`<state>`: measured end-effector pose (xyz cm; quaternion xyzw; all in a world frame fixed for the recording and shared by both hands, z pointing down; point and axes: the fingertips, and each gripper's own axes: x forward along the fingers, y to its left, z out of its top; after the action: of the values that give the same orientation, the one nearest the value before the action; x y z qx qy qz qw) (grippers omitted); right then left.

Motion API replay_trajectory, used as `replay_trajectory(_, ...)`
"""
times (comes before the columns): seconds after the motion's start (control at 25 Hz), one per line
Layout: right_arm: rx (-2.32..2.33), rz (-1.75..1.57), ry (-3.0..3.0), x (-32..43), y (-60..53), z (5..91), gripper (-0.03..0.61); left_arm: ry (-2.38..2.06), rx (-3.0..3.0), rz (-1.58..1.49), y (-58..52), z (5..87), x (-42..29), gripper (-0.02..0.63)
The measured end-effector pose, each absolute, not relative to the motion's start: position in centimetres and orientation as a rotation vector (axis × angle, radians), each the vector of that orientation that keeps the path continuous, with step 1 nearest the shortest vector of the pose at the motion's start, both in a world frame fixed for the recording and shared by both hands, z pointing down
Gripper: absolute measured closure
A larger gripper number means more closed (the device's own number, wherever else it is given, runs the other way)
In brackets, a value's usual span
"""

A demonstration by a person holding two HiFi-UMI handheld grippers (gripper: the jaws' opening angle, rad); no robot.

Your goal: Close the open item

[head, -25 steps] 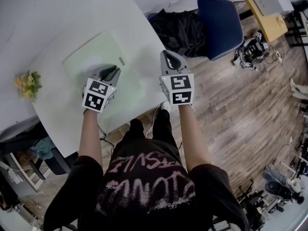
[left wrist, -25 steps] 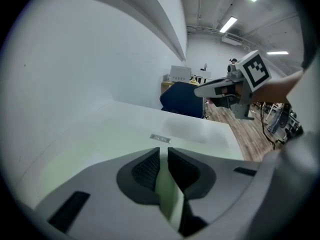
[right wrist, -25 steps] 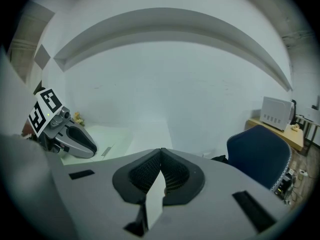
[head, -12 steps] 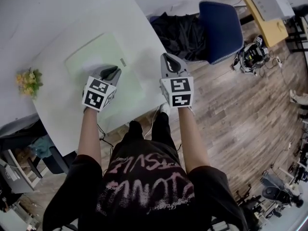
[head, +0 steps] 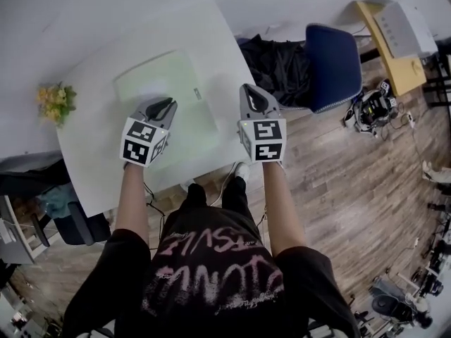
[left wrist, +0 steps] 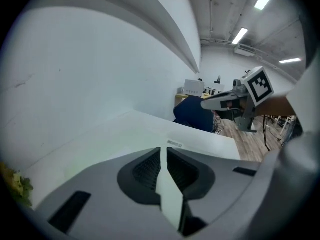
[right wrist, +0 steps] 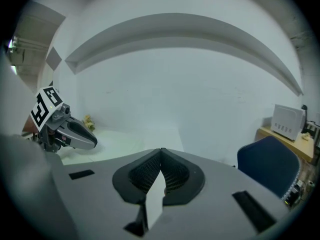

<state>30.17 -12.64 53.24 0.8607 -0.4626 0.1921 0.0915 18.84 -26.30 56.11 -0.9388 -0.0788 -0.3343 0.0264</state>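
- A white bench [head: 91,153] stands on a wood floor, with a blue chair [head: 335,65] and a black bundle [head: 278,65] off to the right. A small bunch of flowers [head: 56,101] sits at the bench's left edge.
- The task's thing seems to be the pale green flat item [head: 180,79]. It lies spread on the bench, and no raised flap or lid shows.
- The left claw [head: 164,104] hangs directly over the item's near part. Most of the sheet reaches ahead of its tips and a little to their right.
- Its jaws are all but together, with only a thin slit between the pads and nothing held.
- The right claw [head: 248,91] is pinched together and empty. It hovers off the bench's right edge, so the item lies to its left.
- The left claw is therefore nearer, and the item's long side appears to run roughly along its pointing direction.
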Motion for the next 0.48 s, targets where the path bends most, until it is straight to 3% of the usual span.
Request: replay_trajectory(0.48,2.397,0.47,-1.634,24.6,-21.1,50.6,0.568,0.215,-3.024,-0.921,-33.4,52.7,10.2,0.572)
